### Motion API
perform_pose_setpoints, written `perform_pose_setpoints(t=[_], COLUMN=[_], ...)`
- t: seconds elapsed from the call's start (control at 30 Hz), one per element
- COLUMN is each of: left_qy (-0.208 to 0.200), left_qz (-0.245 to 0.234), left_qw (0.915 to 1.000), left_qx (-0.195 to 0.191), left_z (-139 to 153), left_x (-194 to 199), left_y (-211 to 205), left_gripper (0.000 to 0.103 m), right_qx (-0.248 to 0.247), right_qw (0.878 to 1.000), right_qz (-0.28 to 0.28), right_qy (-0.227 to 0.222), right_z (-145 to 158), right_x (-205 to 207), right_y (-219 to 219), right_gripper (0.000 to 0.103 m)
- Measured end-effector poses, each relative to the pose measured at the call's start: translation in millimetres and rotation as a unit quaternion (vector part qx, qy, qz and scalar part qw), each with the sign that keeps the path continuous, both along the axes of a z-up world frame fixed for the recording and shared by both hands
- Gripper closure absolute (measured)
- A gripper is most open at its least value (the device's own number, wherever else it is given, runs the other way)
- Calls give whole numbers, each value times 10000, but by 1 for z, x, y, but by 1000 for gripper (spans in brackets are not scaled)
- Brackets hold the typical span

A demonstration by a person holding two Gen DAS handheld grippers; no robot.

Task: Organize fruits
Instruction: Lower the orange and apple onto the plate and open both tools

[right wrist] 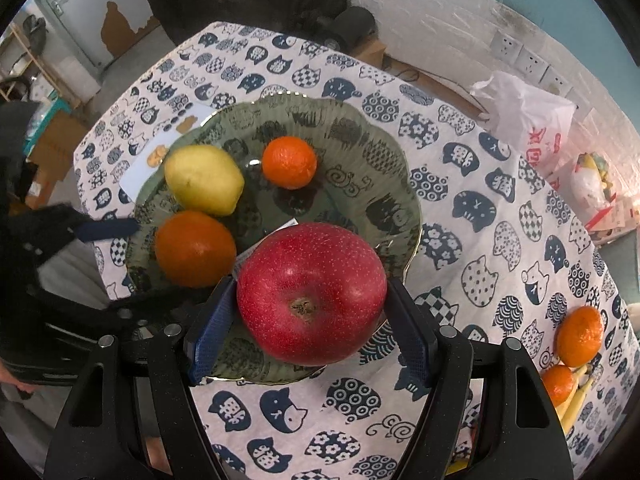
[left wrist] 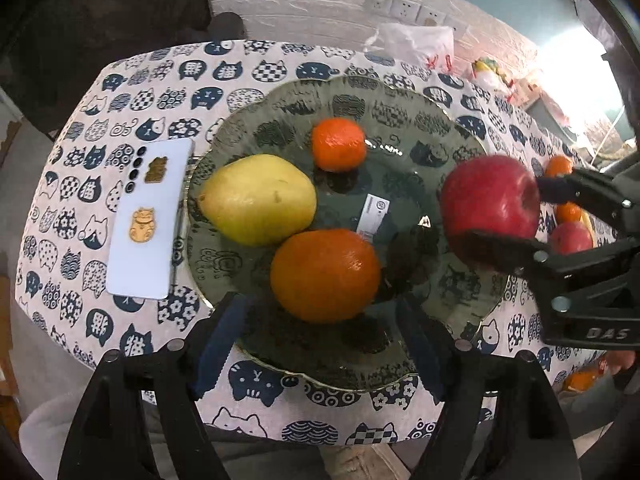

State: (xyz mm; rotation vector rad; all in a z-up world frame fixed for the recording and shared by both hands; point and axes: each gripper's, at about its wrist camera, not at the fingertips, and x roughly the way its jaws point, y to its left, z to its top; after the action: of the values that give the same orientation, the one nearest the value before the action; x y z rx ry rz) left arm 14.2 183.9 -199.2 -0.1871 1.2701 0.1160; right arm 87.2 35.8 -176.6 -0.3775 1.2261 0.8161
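The right tool (right wrist: 310, 320) pinches a red apple (right wrist: 312, 292) over the glass plate (right wrist: 360, 128); the left tool (left wrist: 320, 344) stands spread, apparently clear of the orange (left wrist: 325, 274).

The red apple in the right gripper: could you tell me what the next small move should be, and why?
Probably lower the red apple a little further, then open the right gripper. Its pads clamp the apple above the near side of the glass plate, where bare space remains beside the large orange.

Plate (left wrist: 448, 120) far half free; pear (left wrist: 258, 199), oranges (left wrist: 325, 275) crowd left.
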Motion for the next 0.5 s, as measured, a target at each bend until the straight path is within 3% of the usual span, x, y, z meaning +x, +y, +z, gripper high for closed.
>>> perform_pose_setpoints(t=[0.37,0.5], left_qy=[26,-19], left_qz=[155,125], left_qw=[9998,9999], left_qx=[-115,-50], left_z=[12,15], left_x=[-13,-15], left_y=[10,9], left_gripper=[23,23], right_qx=[-22,191], right_qw=[9997,9997], right_qz=[16,-2], right_qy=[225,118], right_z=[-9,6], right_x=[-1,-1], right_y=[6,7], right_gripper=[28,29])
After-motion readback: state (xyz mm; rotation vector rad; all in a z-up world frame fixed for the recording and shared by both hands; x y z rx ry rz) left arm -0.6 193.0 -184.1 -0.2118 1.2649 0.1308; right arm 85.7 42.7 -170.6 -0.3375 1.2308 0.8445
